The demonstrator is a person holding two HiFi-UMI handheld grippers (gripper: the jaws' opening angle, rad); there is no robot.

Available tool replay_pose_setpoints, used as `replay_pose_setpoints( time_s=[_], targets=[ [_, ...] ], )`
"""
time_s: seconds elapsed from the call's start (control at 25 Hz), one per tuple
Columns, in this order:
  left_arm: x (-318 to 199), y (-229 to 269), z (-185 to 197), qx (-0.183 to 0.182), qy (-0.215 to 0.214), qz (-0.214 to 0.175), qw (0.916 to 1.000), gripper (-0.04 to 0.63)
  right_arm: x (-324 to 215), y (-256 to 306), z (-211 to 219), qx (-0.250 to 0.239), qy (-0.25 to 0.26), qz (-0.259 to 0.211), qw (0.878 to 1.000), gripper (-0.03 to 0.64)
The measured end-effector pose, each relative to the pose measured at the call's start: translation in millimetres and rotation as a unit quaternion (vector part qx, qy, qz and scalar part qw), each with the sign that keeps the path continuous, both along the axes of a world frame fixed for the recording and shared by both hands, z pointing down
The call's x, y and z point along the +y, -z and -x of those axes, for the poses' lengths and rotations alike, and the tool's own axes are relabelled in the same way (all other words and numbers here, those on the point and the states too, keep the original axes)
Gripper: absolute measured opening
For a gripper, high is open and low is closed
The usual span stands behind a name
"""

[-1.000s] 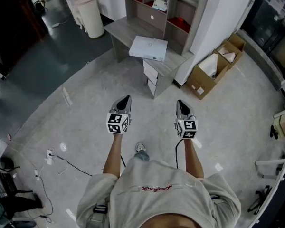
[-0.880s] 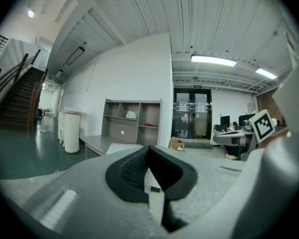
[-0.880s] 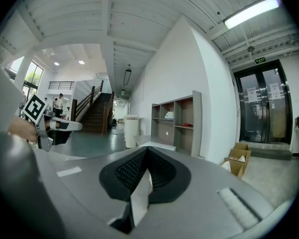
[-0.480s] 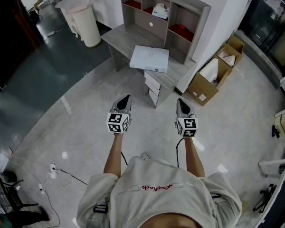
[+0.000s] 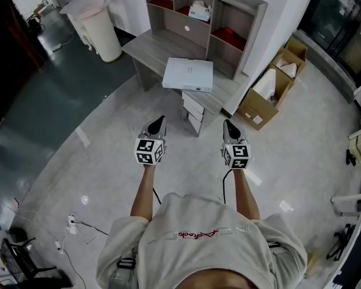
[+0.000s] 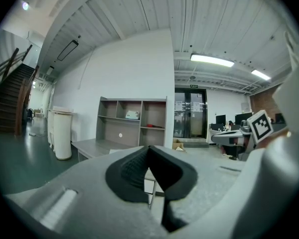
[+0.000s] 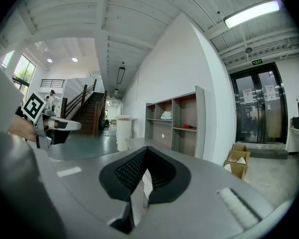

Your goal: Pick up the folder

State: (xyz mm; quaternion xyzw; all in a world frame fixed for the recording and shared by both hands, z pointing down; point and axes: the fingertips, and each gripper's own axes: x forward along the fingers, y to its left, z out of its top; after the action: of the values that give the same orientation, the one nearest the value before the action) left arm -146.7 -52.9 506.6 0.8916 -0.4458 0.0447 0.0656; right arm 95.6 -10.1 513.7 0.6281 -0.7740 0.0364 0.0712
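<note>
Nearest the person, the left gripper point(image 5: 157, 124) and right gripper point(image 5: 228, 126) were both closed and empty, side by side. Beyond them the white folder point(image 5: 188, 74) lay flat on the desk point(image 5: 145, 41), well apart. A clean pickup would likely need a closer approach, with the jaws opened before meeting its near edge.
</note>
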Motion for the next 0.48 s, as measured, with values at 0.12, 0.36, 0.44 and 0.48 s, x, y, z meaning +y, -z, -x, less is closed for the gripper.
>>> replay_pose_setpoints(
  time_s=[0.12, 0.36, 0.44, 0.48],
  targets=[
    [-6.4, -2.2, -0.7, -0.001, -0.007, 0.002, 1.0, -0.002, -7.5, -2.8, 2.1, -0.002, -0.004, 0.002, 1.0, 0.007],
    [-12.6, -15.1, -4.3, 0.0, -0.011, 0.015, 0.9998, -0.002, -12.9, -12.7, 5.3, 0.001, -0.001, 0.013, 1.0, 0.006],
    [-12.9, -18.0, -6.4, 0.001, -0.011, 0.019, 0.9998, -0.002, -13.7, -15.2, 4.1, 0.002, -0.001, 0.017, 1.0, 0.006],
    [-12.9, -19.1, -7.3, 0.001, -0.011, 0.02, 0.9997, -0.002, -14.3, -15.7, 3.2, 0.003, -0.001, 0.018, 1.0, 0.006]
  ],
)
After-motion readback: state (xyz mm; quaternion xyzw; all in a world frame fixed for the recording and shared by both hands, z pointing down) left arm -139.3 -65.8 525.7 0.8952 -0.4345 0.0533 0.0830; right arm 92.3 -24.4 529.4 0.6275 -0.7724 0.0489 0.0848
